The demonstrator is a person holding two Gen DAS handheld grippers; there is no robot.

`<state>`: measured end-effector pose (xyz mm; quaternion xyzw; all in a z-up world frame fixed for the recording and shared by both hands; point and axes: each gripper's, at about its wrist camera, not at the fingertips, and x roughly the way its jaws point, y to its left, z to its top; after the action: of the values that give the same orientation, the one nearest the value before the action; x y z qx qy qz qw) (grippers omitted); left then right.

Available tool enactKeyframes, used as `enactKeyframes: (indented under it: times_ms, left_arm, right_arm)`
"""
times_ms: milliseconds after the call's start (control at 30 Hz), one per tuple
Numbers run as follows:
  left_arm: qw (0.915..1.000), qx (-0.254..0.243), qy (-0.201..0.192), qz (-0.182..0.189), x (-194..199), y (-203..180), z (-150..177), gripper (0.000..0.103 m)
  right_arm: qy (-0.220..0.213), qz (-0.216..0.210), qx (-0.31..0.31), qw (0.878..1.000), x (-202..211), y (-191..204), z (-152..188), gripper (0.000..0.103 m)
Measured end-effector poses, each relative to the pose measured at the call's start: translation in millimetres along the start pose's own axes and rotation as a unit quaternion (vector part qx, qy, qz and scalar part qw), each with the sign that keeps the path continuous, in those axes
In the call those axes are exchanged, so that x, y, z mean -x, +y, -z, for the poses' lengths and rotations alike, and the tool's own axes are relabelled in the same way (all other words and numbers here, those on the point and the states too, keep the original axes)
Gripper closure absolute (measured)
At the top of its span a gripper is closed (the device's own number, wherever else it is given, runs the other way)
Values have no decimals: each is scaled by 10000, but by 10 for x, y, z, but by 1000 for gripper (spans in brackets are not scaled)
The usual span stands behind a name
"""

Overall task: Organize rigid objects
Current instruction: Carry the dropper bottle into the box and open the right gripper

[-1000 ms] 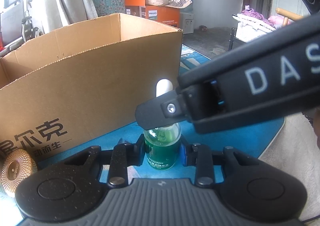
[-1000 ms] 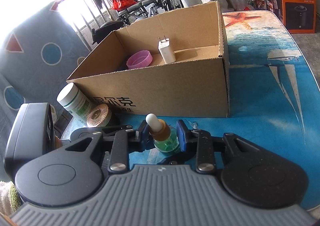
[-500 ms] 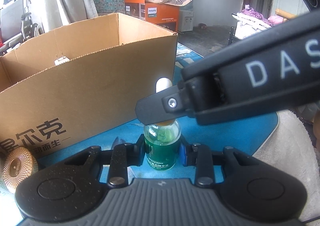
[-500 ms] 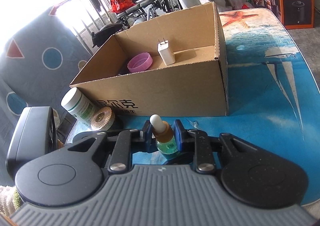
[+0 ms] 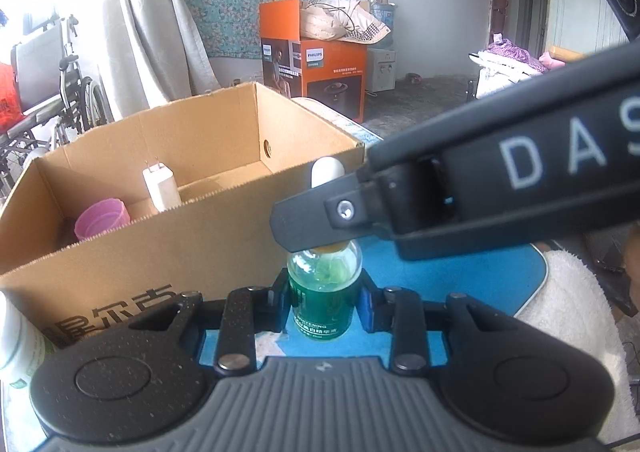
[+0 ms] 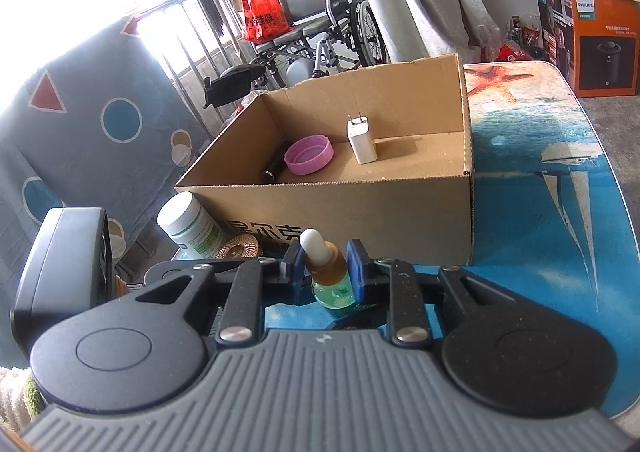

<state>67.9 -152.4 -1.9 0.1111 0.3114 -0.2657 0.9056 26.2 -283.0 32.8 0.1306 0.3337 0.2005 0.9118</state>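
Before box (image 6: pixel 360 208) | both claws grip dropper bottle (image 5: pixel 324 292) | right claw (image 6: pixel 326 266) hides neck

Green liquid in a clear dropper bottle (image 5: pixel 323 292), amber at the collar, white at the bulb. Plain brown cardboard box (image 6: pixel 360 208), black characters printed across the front. Inside, a pink lid (image 6: pixel 308 154) and a white charger (image 6: pixel 361 138). Beside the box, a white jar (image 6: pixel 188 224) with a green label, and a golden-brown woven disc (image 6: pixel 239 246). Blue table cover (image 6: pixel 560 188) patterned with an orange starfish and white sails. Black grippers, blue pads on the left gripper (image 5: pixel 324 298) and the right gripper (image 6: pixel 325 270), white letters on 1 arm. Orange carton (image 5: pixel 320 72) behind. Grey cloth (image 6: pixel 80 124) dotted with blue circles and red triangles.
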Motion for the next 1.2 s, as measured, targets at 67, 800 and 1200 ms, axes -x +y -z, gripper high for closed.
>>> enactKeyframes:
  times_ms: [67, 800, 1200]
  left_arm:
    - [9999, 10, -114, -28, 88, 52, -102, 70]
    - [9808, 1443, 1270, 321, -1508, 1136, -1382, 70]
    - [9770, 1547, 1465, 117, -1862, 1277, -1480, 68]
  right_arm:
    - [-89, -58, 97, 9999, 60, 67, -110, 81]
    - [663, -187, 98, 9976, -1371, -790, -1943, 81]
    - [907, -150, 153, 9956, -2001, -1127, -2080, 81]
